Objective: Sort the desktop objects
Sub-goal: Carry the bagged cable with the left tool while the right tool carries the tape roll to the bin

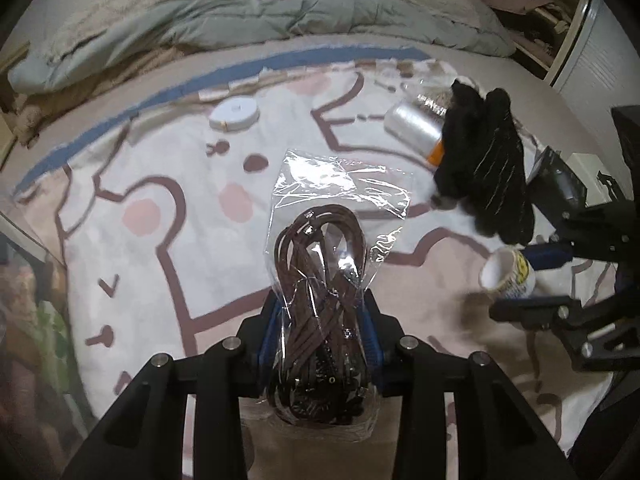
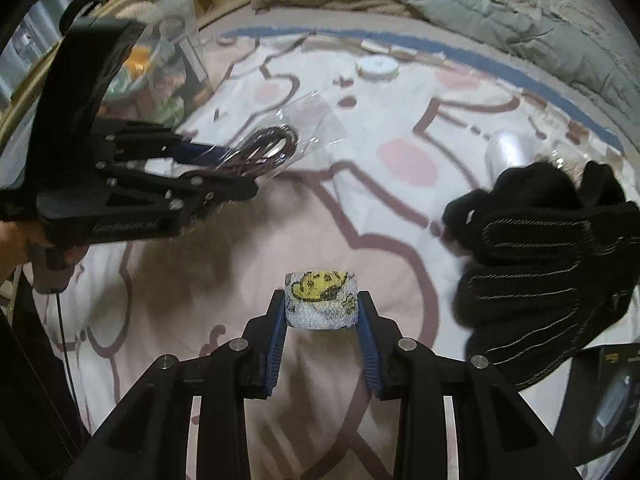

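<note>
We have one bag of cord (image 1: 320, 300) pinched in the left gripper (image 1: 320, 340) and one printed tape roll (image 2: 321, 300) pinched in the right gripper (image 2: 322, 320), both lifted off the blanket (image 2: 280, 380). Neither is placed yet. Left lying: one pair of black gloves (image 2: 540, 260), one white disc (image 1: 234, 114), one clear-wrapped roll (image 1: 414, 124). We judge sorting underway, mostly unfinished.

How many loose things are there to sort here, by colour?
White: 2, round disc and wrapped roll
Black: 1, gloves
Brown: 1, bagged cord
Yellow-patterned: 1, tape roll
Total: 5
</note>
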The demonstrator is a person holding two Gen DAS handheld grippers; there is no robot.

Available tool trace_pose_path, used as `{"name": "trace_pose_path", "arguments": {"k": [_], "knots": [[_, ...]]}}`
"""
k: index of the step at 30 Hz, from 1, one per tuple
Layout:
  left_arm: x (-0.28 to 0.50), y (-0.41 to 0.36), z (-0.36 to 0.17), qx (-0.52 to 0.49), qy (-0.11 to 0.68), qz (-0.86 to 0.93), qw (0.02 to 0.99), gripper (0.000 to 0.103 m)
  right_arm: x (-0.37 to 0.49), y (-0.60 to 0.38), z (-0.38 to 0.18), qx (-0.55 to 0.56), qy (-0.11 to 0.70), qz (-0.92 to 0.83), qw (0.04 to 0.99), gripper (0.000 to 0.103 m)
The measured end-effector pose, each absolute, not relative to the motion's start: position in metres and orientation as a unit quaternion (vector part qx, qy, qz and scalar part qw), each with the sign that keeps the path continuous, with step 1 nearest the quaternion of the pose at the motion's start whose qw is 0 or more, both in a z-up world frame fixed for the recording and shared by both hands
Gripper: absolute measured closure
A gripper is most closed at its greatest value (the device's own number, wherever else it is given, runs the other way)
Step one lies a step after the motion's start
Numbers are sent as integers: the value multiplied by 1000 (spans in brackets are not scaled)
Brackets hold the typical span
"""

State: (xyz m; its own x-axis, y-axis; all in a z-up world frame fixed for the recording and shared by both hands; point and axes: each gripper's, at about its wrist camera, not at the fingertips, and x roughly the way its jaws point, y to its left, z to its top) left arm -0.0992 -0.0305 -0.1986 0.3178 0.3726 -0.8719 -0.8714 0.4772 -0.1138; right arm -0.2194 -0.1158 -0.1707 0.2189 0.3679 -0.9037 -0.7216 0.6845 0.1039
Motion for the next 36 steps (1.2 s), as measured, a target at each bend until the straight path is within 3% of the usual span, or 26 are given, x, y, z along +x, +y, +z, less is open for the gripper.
{"name": "trace_pose_path", "arguments": {"k": [20, 36], "knots": [[-115, -72, -70, -253, 331, 473, 777, 66, -231, -120, -80, -154, 410, 325, 838, 68], [-204, -115, -6, -232, 271, 559, 749, 66, -266, -64, -4, -121, 324, 358, 867, 68]]}}
